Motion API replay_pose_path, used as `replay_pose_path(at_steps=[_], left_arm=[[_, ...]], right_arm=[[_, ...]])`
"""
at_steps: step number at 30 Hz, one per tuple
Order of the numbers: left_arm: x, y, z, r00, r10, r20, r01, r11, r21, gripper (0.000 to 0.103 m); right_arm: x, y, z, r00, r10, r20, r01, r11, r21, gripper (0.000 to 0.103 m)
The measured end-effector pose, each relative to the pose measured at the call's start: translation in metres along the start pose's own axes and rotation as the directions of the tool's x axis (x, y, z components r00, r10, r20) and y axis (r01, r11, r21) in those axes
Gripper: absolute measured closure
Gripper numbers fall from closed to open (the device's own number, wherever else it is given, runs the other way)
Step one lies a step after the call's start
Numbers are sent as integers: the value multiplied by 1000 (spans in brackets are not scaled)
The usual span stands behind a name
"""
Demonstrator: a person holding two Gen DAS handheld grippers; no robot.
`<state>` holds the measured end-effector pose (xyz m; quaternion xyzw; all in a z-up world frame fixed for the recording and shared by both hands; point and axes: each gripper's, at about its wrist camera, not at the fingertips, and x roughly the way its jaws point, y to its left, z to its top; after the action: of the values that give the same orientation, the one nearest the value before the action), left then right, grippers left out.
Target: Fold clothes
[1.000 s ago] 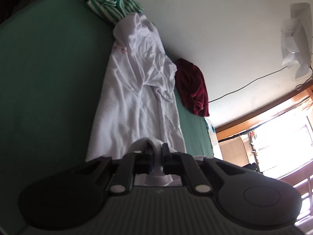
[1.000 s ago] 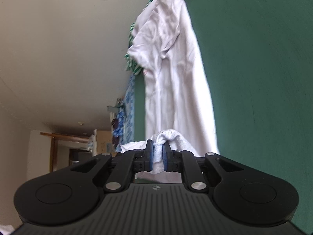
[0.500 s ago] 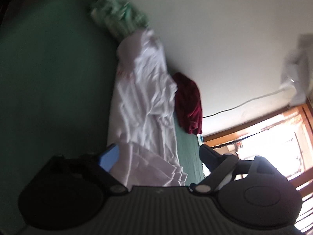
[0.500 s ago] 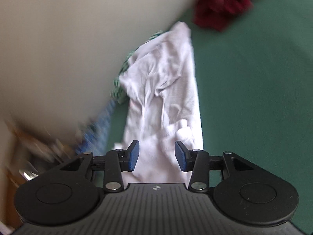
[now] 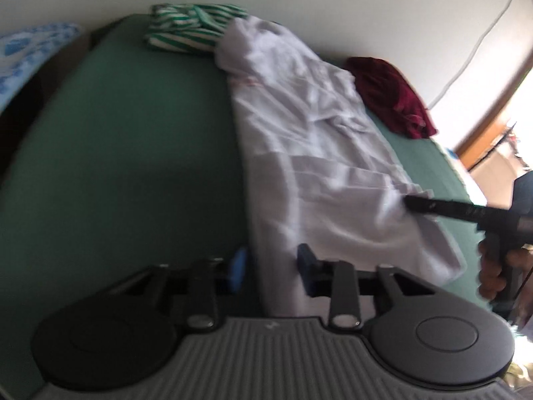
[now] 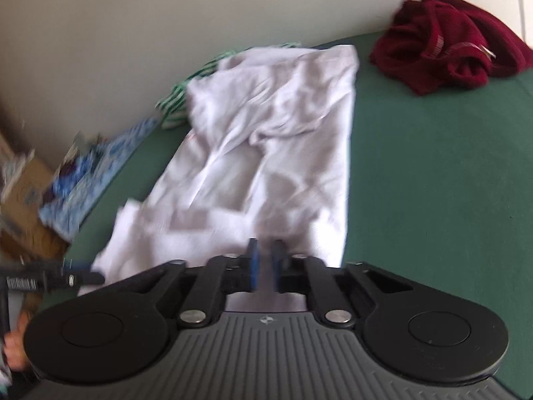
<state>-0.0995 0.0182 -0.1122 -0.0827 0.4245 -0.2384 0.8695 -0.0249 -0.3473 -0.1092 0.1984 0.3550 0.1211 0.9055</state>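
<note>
Green desk (image 5: 126, 153) against a pale wall carries the white shirt (image 5: 319, 153), lying from 12 to 6 o'clock. Left tongs (image 5: 270, 266) have just been closing (still parted, straddling the hem). Right tongs (image 6: 265, 260) have just closed, blades nearly together over the hem; whether they pinch cloth cannot be told.

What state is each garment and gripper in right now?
white shirt: spread lengthwise on the green surface, near end folded over, wrinkled.
maroon garment: crumpled heap.
green-striped garment: bunched by the wall.
left gripper: open, straddling the shirt's edge, jaws just closing.
right gripper: nearly shut, no clear hold.
</note>
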Motion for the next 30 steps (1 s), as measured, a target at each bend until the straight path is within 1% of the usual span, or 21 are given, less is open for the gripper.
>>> replay_pose_path(at_steps=[2, 3, 4, 5, 6, 8, 10, 12, 13, 14, 15, 18, 20, 21, 23, 24, 25, 26, 27, 28, 30], left_arm=[[-3, 0, -2, 1000, 15, 0, -15, 1000, 7, 77], [-4, 0, -2, 1000, 21, -2, -21, 1000, 8, 77], [-5, 0, -3, 1000, 28, -3, -28, 1000, 9, 77], [-8, -1, -3, 999, 32, -3, -32, 999, 7, 77], [-11, -1, -3, 999, 36, -2, -36, 999, 4, 77], [-20, -2, -6, 999, 35, 14, -35, 999, 1, 75], [-25, -6, -11, 1000, 21, 21, -21, 1000, 0, 68], [-29, -12, -15, 1000, -7, 23, 6, 1000, 5, 43], [-28, -15, -16, 1000, -14, 21, 14, 1000, 11, 38], [-25, -17, -16, 1000, -19, 14, 18, 1000, 15, 36], [-21, -19, -16, 1000, -23, 8, 23, 1000, 19, 36], [-13, -17, -16, 999, -46, -6, 46, 999, -12, 44], [-10, -14, -16, 997, -75, 5, 75, 996, -46, 47], [-8, -11, -15, 995, -99, 4, 99, 992, -74, 55], [-3, -4, -14, 991, -135, 18, 137, 981, -140, 59], [0, -1, -14, 989, -143, 23, 145, 975, -166, 69], [2, 0, -15, 989, -143, 24, 145, 972, -184, 78], [5, 2, -15, 989, -143, 24, 145, 968, -203, 97], [6, 3, -15, 990, -141, 30, 144, 967, -210, 99], [6, 0, -15, 991, -132, 37, 136, 970, -201, 99], [5, -8, -15, 993, -109, 41, 114, 978, -174, 101]], right_arm=[[-6, -8, 2, 999, -20, 43, 17, 998, 58, 103], [-10, -11, 3, 997, -36, 68, 29, 996, 90, 100], [-13, -14, 4, 994, -52, 91, 41, 992, 121, 89], [-19, -17, 4, 992, -59, 110, 42, 988, 148, 87], [-28, -18, 4, 992, -48, 113, 30, 987, 156, 87], [-48, -13, 1, 996, -34, 79, 26, 994, 104, 85], [-68, -3, -12, 998, -47, 38, 47, 999, -3, 77], [-85, 7, -28, 998, -64, 1, 64, 993, -104, 70], [-89, 10, -37, 998, -65, -19, 62, 990, -130, 63], [-90, 13, -44, 997, -65, -38, 59, 988, -141, 59], [-89, 14, -50, 996, -63, -56, 55, 990, -133, 59], [-76, 12, -61, 996, -53, -74, 49, 997, -60, 59], [-70, 9, -64, 998, -40, -43, 40, 999, 1, 59], [-68, 8, -64, 999, -36, -26, 37, 999, 18, 59], [-64, 9, -65, 999, -33, -2, 33, 999, 20, 59], [-62, 10, -65, 999, -32, 6, 31, 999, 11, 60], [-59, 11, -64, 999, -32, 11, 32, 999, -1, 65], [-56, 11, -62, 999, -36, 8, 36, 999, -16, 82], [-53, 11, -60, 999, -41, 1, 41, 999, -27, 91], [-51, 9, -57, 999, -36, -6, 36, 999, -28, 94], [-50, 2, -54, 1000, -10, -20, 11, 1000, 11, 95]])
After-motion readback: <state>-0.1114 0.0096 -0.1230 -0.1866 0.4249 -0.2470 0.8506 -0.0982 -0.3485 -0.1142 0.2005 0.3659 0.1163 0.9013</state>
